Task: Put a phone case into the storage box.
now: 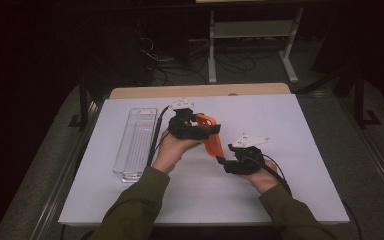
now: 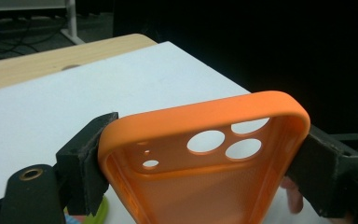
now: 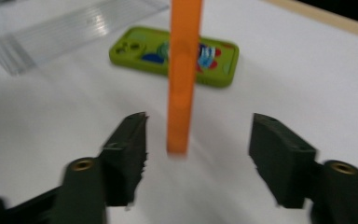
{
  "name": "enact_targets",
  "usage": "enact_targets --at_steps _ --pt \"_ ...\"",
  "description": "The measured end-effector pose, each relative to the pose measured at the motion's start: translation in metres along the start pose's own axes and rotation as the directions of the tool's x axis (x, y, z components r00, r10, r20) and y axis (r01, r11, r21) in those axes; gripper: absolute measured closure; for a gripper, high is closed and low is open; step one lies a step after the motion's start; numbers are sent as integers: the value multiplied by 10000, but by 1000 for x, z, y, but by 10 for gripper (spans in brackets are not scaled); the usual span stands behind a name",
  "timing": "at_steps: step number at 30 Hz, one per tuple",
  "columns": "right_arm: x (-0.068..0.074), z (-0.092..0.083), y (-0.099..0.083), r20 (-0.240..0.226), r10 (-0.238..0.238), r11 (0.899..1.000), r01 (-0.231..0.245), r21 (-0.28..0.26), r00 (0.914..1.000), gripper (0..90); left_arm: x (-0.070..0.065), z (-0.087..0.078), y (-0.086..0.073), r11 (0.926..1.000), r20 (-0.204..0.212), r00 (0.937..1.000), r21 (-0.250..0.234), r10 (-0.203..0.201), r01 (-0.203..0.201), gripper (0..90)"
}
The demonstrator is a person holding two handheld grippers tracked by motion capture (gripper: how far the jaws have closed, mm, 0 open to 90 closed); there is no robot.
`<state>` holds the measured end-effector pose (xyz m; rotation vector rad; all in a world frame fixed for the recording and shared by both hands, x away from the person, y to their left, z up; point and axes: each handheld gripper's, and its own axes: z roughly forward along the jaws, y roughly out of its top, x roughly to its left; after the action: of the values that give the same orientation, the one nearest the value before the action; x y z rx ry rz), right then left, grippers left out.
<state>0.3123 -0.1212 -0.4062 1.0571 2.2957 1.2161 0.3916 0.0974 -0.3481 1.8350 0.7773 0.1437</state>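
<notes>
Nearest the camera, the right claw [image 3: 198, 140] stands open, its pads either side of the orange phone case [image 3: 184, 74] without touching it. Up at the case's camera-hole end, the left claw [image 2: 200, 158] is clamped on its two long sides, holding it above the middle of the white tabletop [image 1: 290, 130]. A green phone case [image 3: 177, 57] lies flat beyond, with a clear tray [image 1: 136, 142] near the left edge.

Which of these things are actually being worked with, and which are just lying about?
In use:
- orange phone case, clamped across its sides by the left gripper
- right gripper, jaws open either side of the case's edge

Lying about:
- green phone case on the table
- clear plastic tray
</notes>
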Motion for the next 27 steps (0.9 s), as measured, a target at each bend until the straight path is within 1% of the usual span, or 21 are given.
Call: enact_targets --at_steps 1,2,3,4,5,6,7,9,11,14,19,20,22,24,25,27 --pt "-3 -1 -3 -35 -169 9997 170 173 9999 320 1 -2 2 10000 -25 10000 5 27 -27 162" --pt "-4 -2 -4 -118 -60 9997 63 226 9999 299 2 -4 4 9999 -94 9999 -93 -40 39 162" --pt "-7 -4 -7 -172 -38 9993 45 370 9998 269 4 -8 7 10000 -113 9999 -75 -24 23 162" --pt "-10 -6 -9 -269 -2 9989 14 460 9996 241 6 -11 9 9998 -139 9999 -169 -42 40 162" --pt "-12 -7 -12 -291 -52 9985 67 535 9996 223 7 -13 12 9998 -180 9998 -191 -24 21 162" --pt "-13 -9 -15 -285 -91 9982 108 582 9996 198 9 -15 14 9999 -181 9998 -159 12 -15 162" --pt "-13 -11 -17 -269 -125 9982 141 591 9996 178 10 -18 16 9997 -228 9997 -236 -1 -5 162" --pt "-15 -14 -22 -319 -161 9981 180 591 9994 134 12 -23 22 9996 -283 9995 -242 129 -136 162" --pt "-17 -19 -28 -251 -254 9984 266 508 9994 130 14 -28 28 9994 -380 9990 -245 254 -264 162" --pt "-20 -24 -36 -179 -177 9987 186 481 9997 113 18 -36 35 9987 -540 9977 -255 418 -432 162" --pt "-24 -30 -46 -170 -156 9985 165 527 9997 7 25 -49 44 9973 -822 9946 -302 638 -664 161" --pt "-25 -31 -49 -196 -150 9984 160 546 9997 0 26 -51 46 9969 -872 9938 -327 684 -715 161" --pt "-25 -32 -53 0 -172 9979 171 627 9999 0 29 -55 48 9966 -981 9927 -365 699 -738 161" --pt "-25 -34 -57 9 -121 9973 120 729 9999 0 32 -60 51 9962 -1068 9916 -408 726 -773 161" --pt "-25 -35 -58 4 14 9976 -14 697 10000 0 35 -63 52 9959 -1128 9910 -456 721 -777 161" --pt "-26 -36 -61 86 -115 9978 109 656 9999 0 39 -69 55 9956 -1288 9888 -448 756 -820 161"
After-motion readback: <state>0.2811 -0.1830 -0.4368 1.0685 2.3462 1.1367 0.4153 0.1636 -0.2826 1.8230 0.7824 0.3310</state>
